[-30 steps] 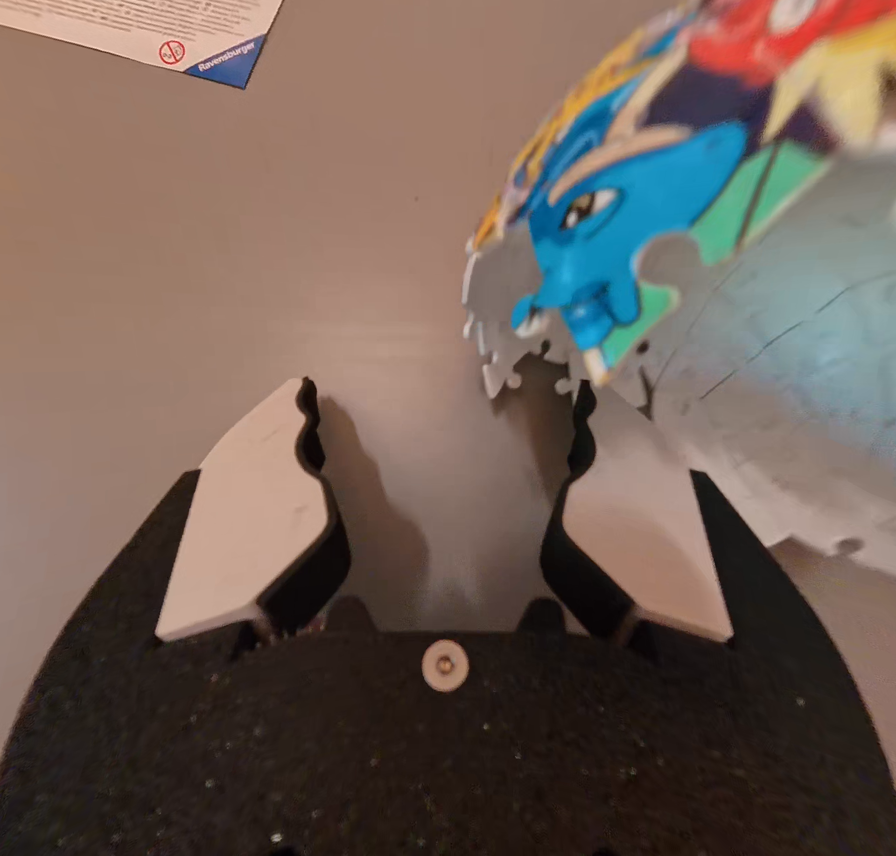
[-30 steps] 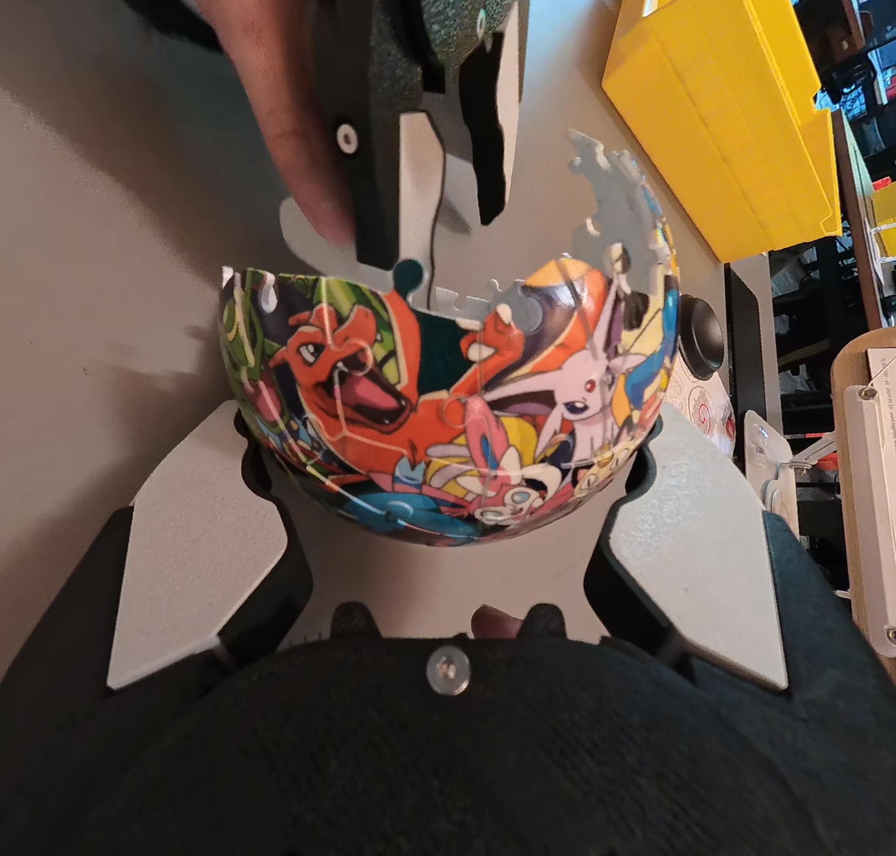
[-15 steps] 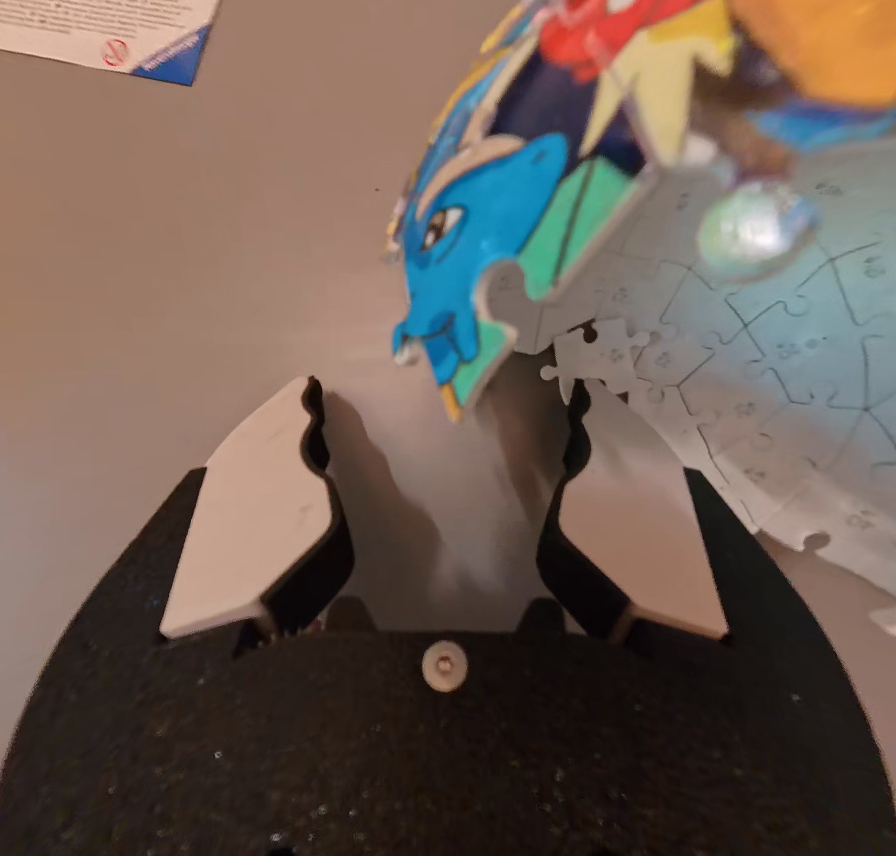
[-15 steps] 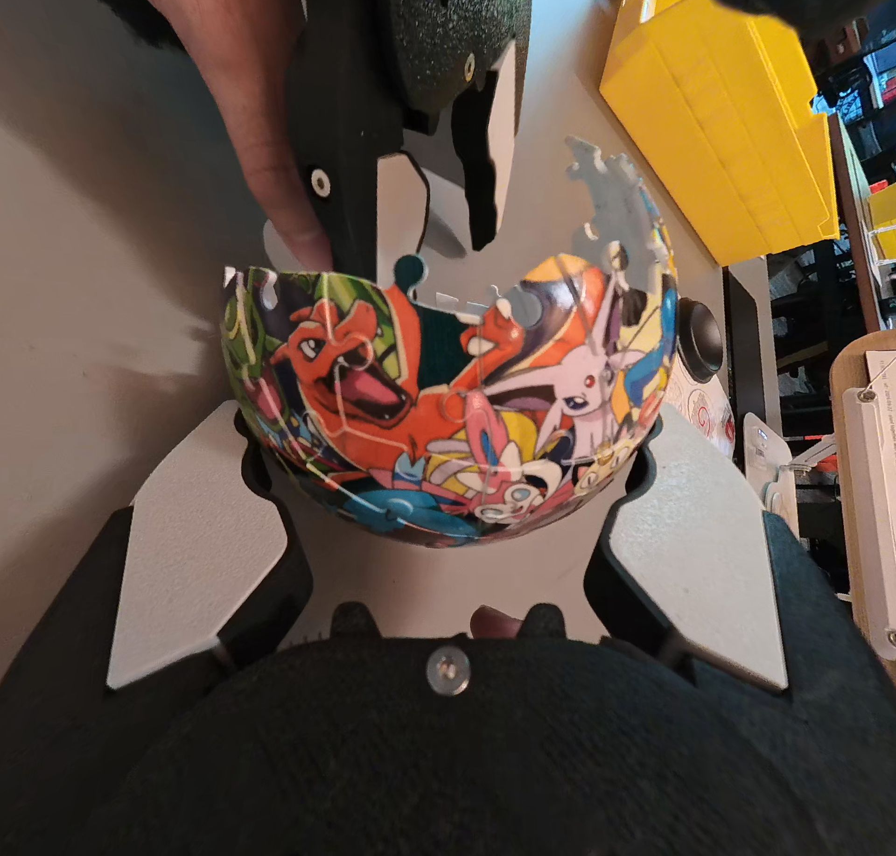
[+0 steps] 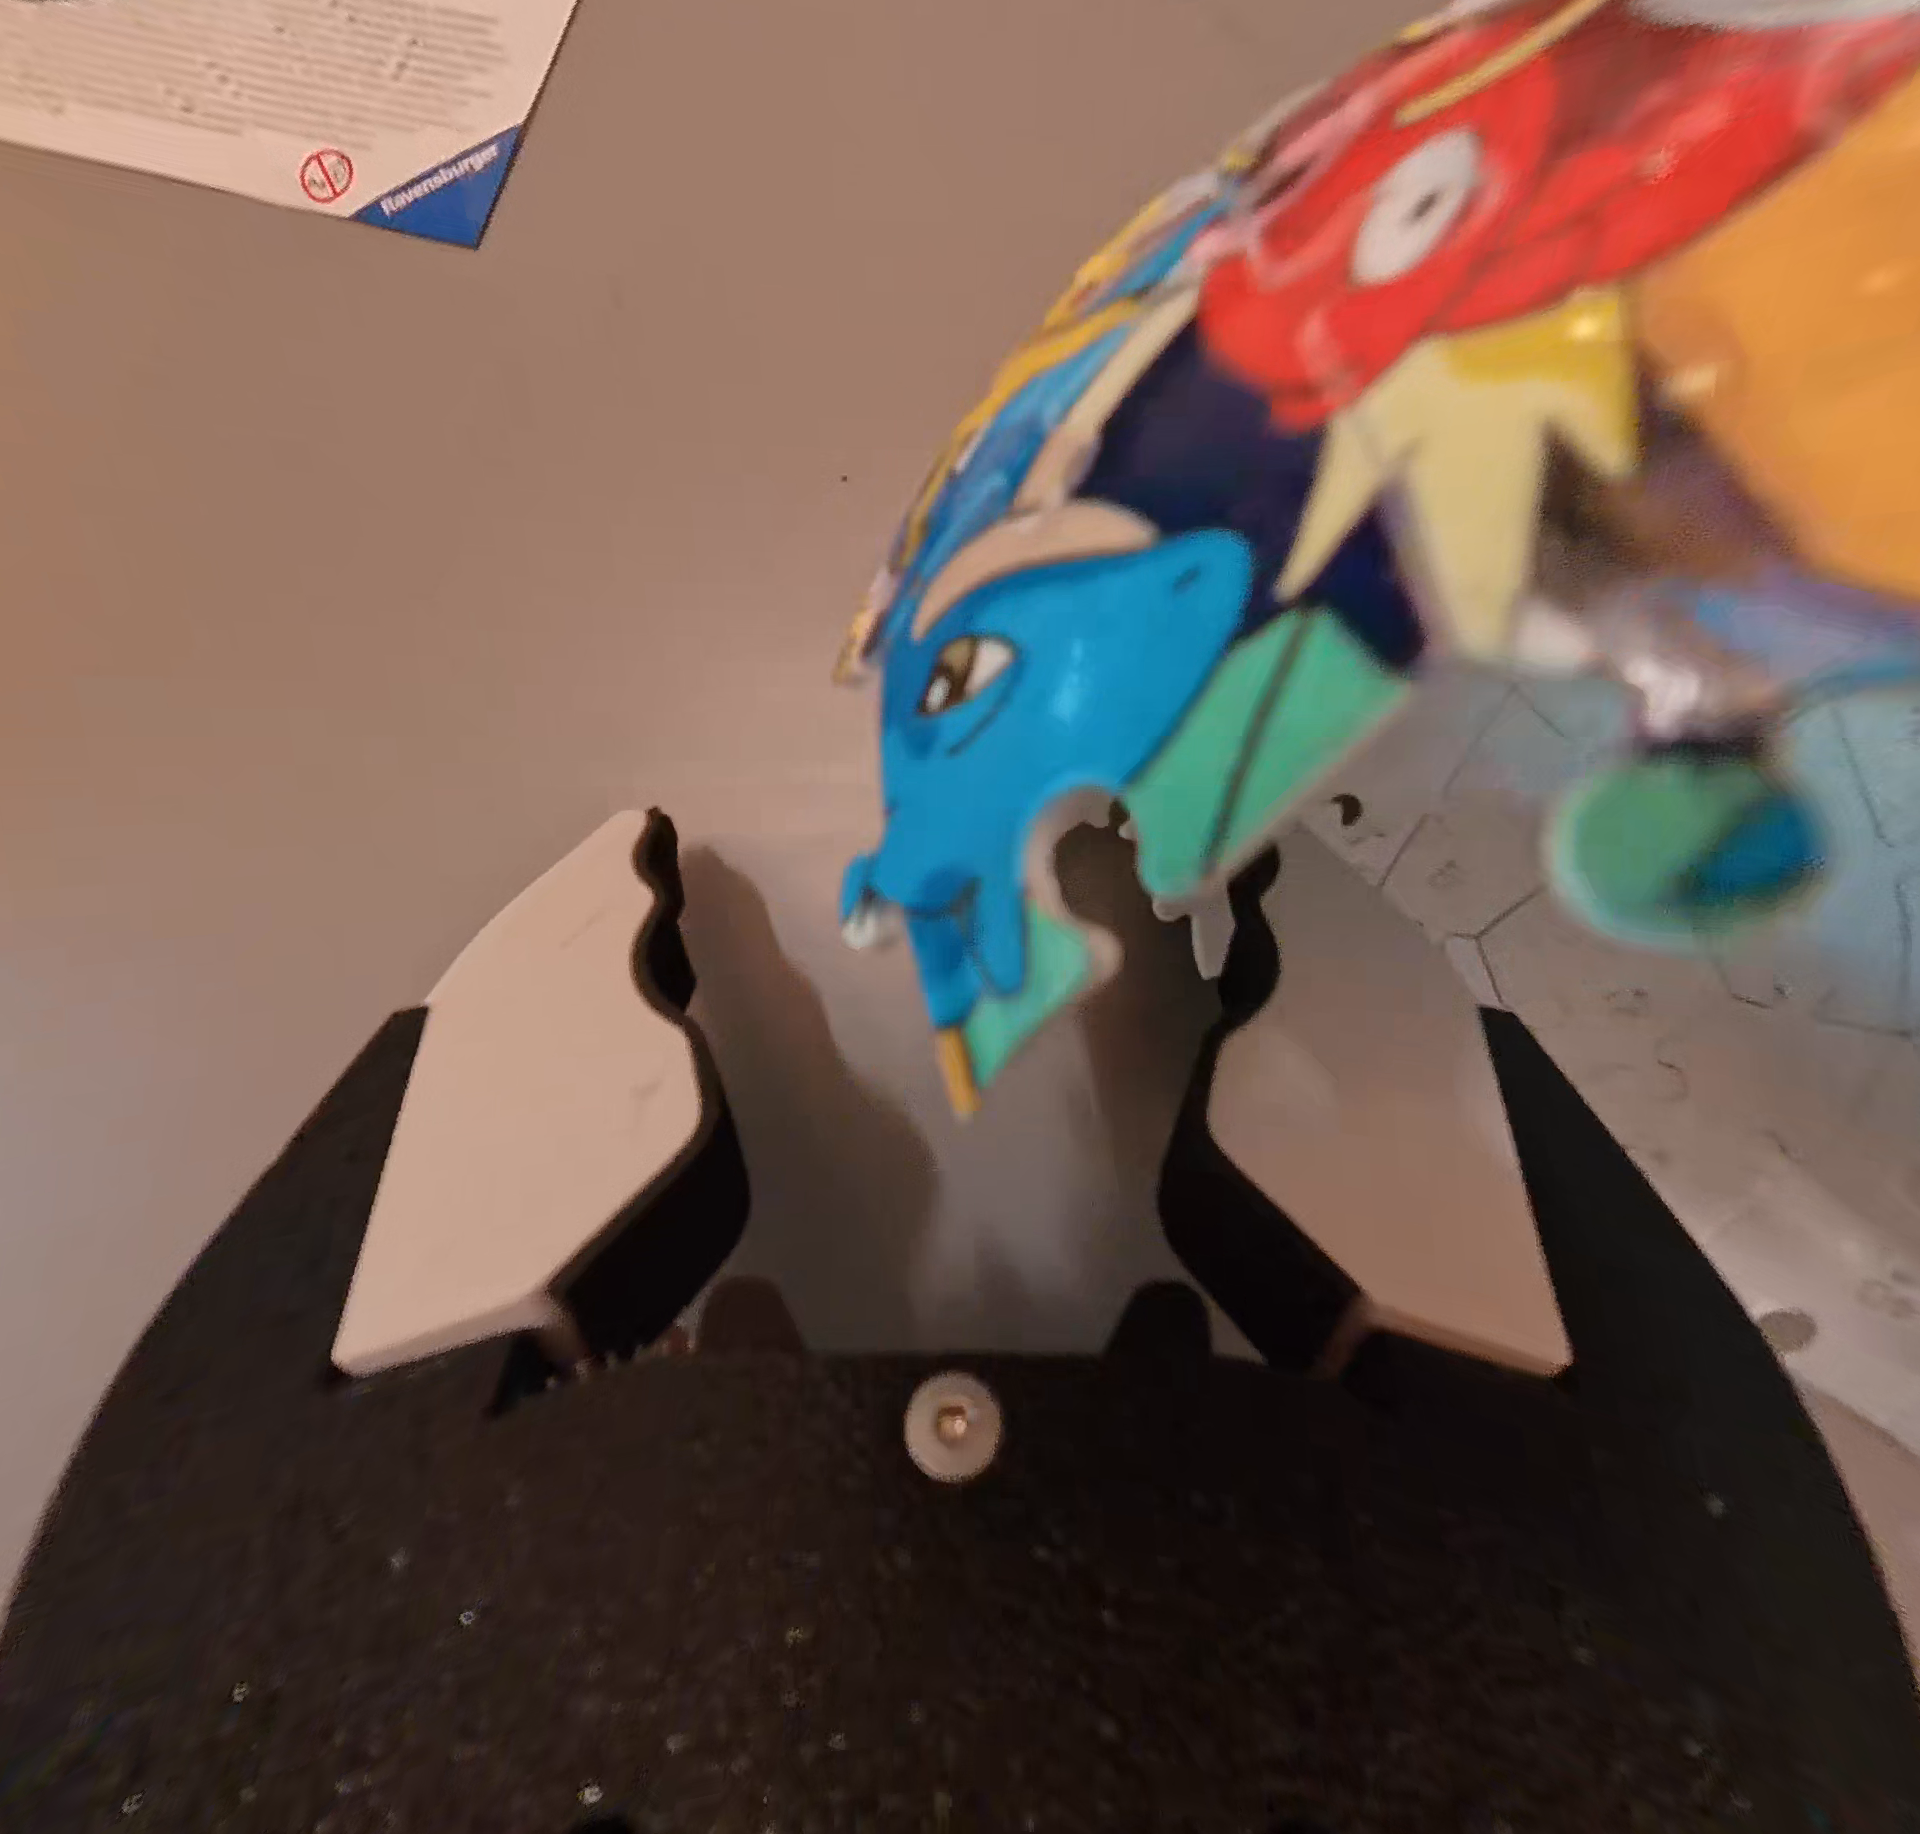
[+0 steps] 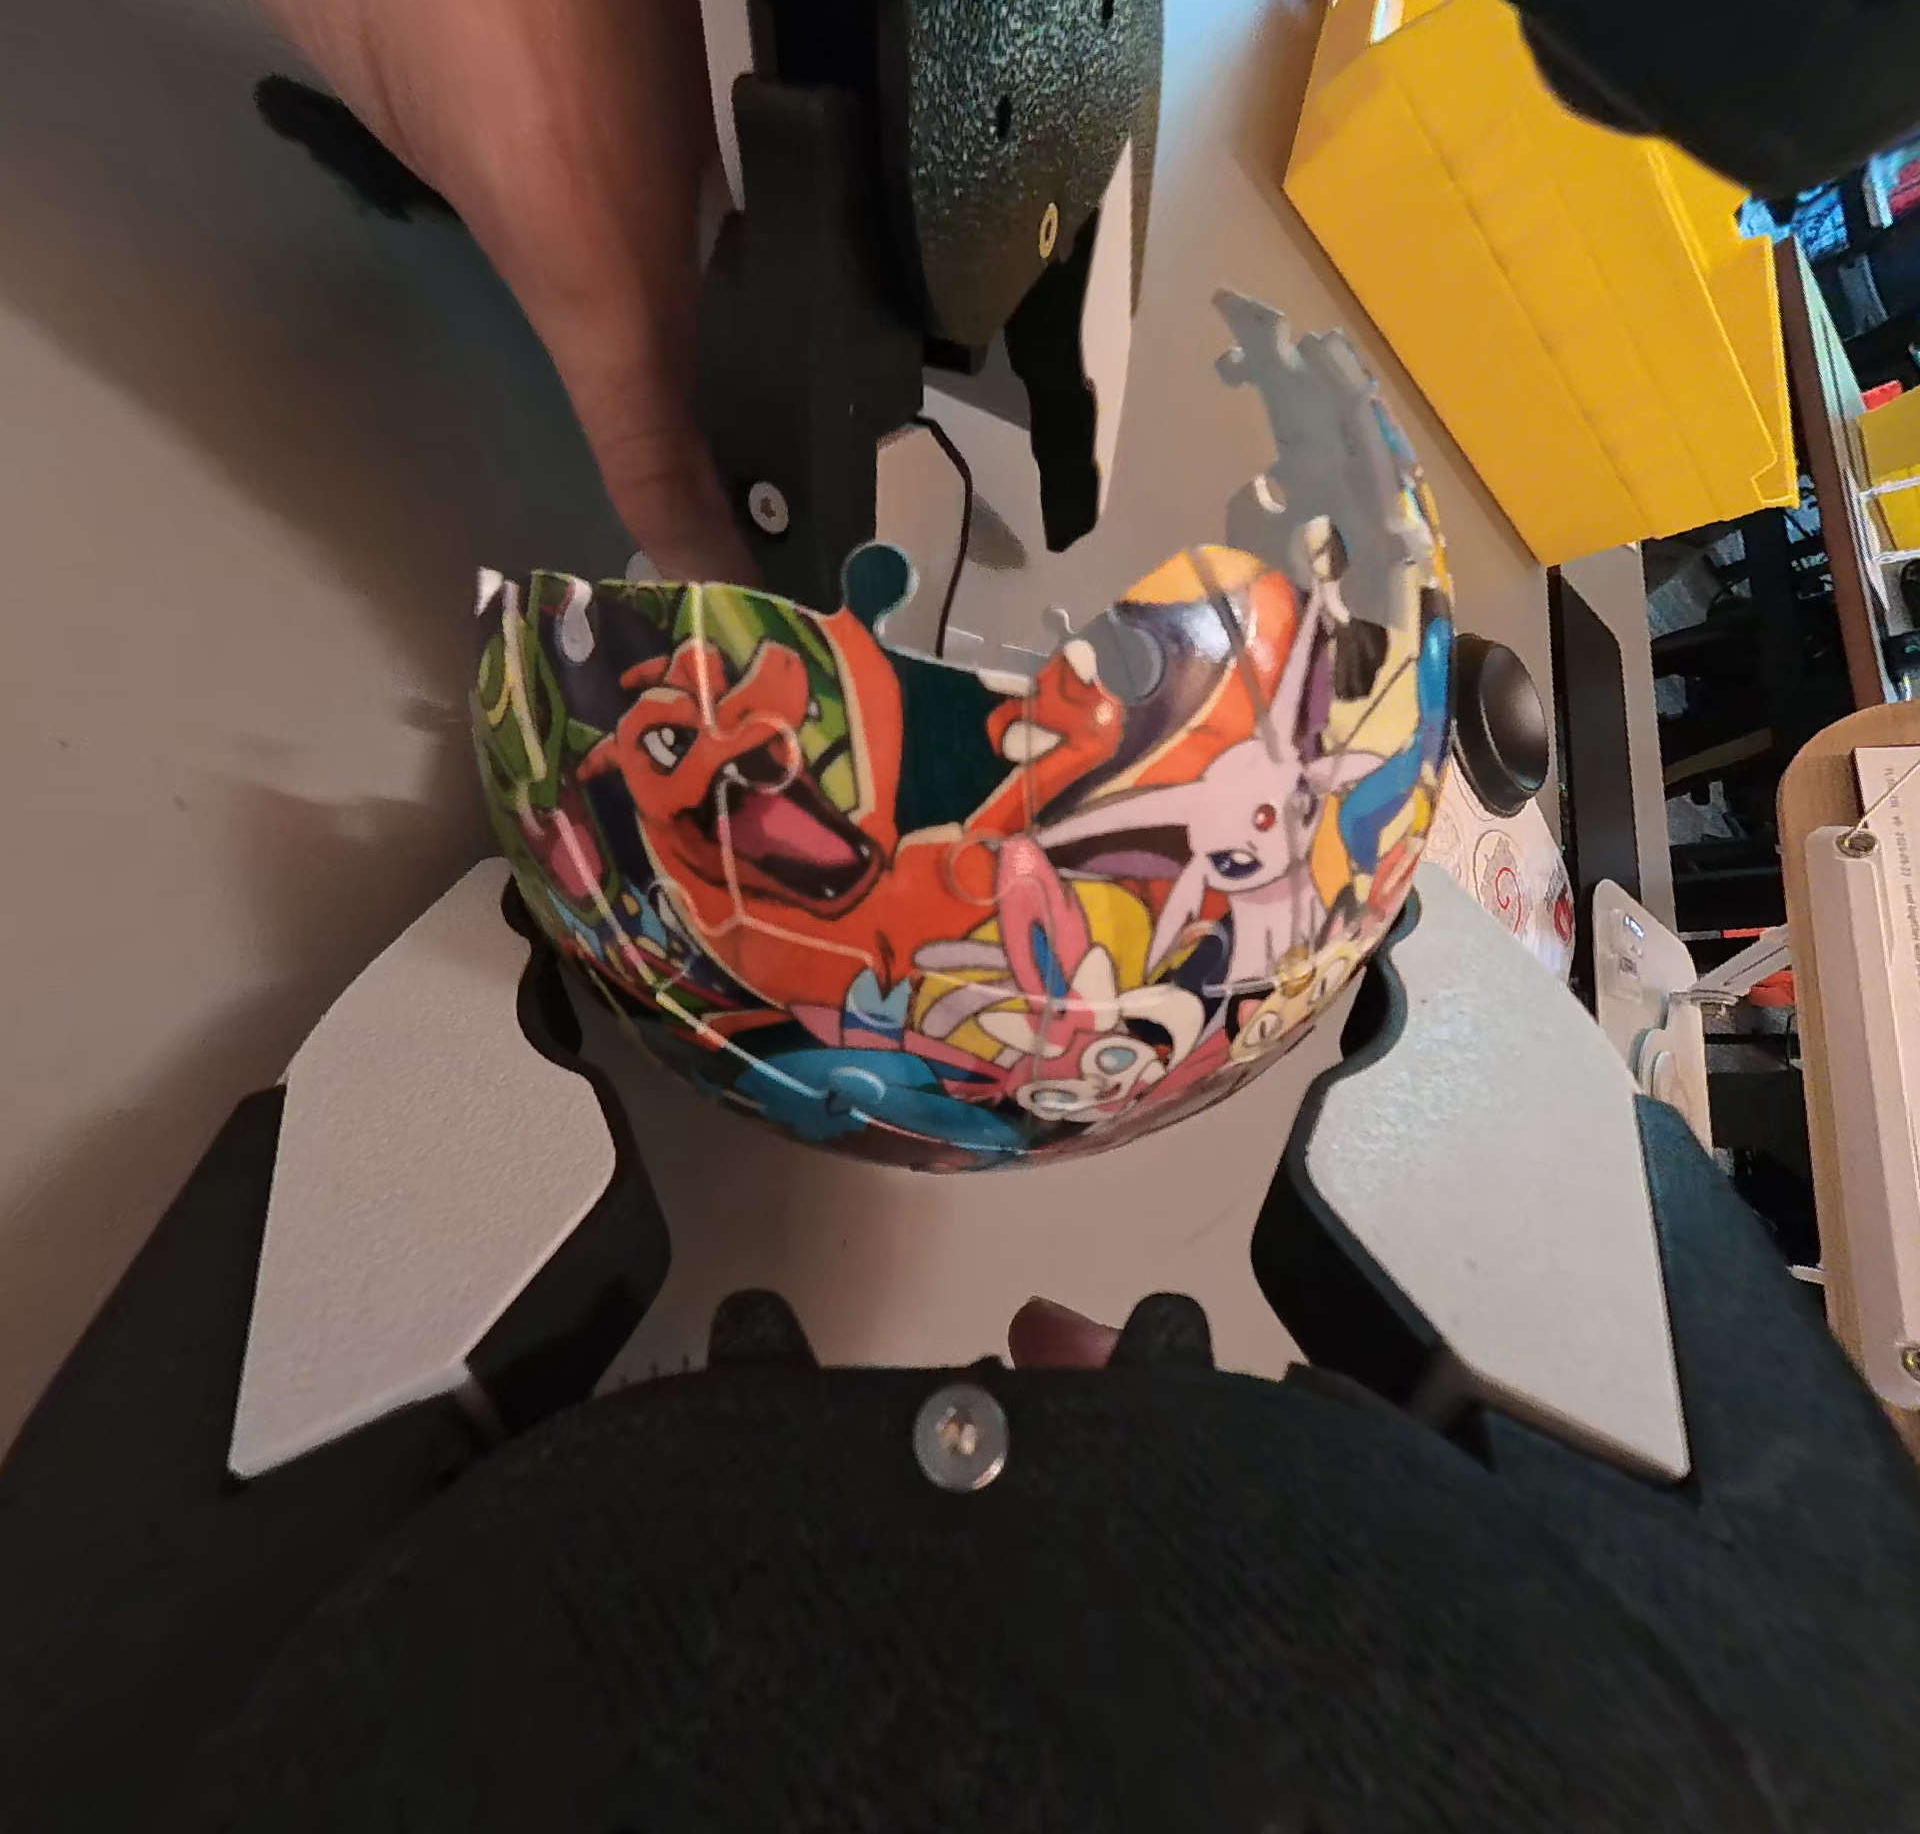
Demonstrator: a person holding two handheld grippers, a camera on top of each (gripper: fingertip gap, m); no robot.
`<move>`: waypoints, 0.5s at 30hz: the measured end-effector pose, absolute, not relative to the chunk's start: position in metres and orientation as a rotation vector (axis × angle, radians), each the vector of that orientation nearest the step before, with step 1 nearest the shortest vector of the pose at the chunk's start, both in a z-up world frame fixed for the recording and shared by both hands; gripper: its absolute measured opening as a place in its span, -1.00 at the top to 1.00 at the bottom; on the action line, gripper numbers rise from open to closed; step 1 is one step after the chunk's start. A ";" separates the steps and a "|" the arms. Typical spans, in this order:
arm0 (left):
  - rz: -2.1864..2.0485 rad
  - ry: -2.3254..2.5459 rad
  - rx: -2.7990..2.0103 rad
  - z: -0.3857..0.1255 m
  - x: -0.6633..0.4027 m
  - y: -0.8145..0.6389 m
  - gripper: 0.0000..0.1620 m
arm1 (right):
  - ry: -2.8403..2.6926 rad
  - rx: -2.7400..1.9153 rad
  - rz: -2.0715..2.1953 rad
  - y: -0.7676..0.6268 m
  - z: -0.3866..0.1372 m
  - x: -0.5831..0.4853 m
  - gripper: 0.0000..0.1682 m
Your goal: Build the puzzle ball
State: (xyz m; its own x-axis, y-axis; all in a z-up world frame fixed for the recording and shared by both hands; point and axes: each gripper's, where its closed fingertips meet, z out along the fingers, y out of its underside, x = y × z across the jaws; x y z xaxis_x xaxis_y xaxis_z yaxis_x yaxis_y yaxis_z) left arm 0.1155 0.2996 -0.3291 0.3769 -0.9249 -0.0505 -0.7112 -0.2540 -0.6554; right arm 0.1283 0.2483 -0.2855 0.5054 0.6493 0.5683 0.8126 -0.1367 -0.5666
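Puzzle ball (image 6: 956, 870), half-built bowl of cartoon-printed pieces, sits clamped between right gripper (image 6: 956, 963) fingers above grey table (image 6: 208, 641). Left gripper (image 5: 956, 911) jaws spread, empty, at the ball's jagged rim; a hand (image 6: 499, 174) holds it. Yellow bins (image 6: 1538, 257) right, instruction sheet (image 5: 270, 70) far left, black knob (image 6: 1507, 724) behind ball.

Left gripper (image 5: 951, 911): speckled black body showing a round silver screw (image 5: 953, 1426) dead centre, two white-faced fingers (image 5: 540, 1088) with wavy black inner edges sitting above that screw. Right gripper (image 6: 961, 937): same black textured body, silver screw (image 6: 958, 1439) in the middle, white angular plates either side of it. A thin black cable (image 6: 954, 537) is running down from the left gripper's body.
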 end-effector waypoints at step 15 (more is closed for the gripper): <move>-0.523 1.590 -1.986 -0.328 0.099 0.285 -0.18 | -1.215 -1.859 -0.230 0.248 -0.286 0.128 -0.71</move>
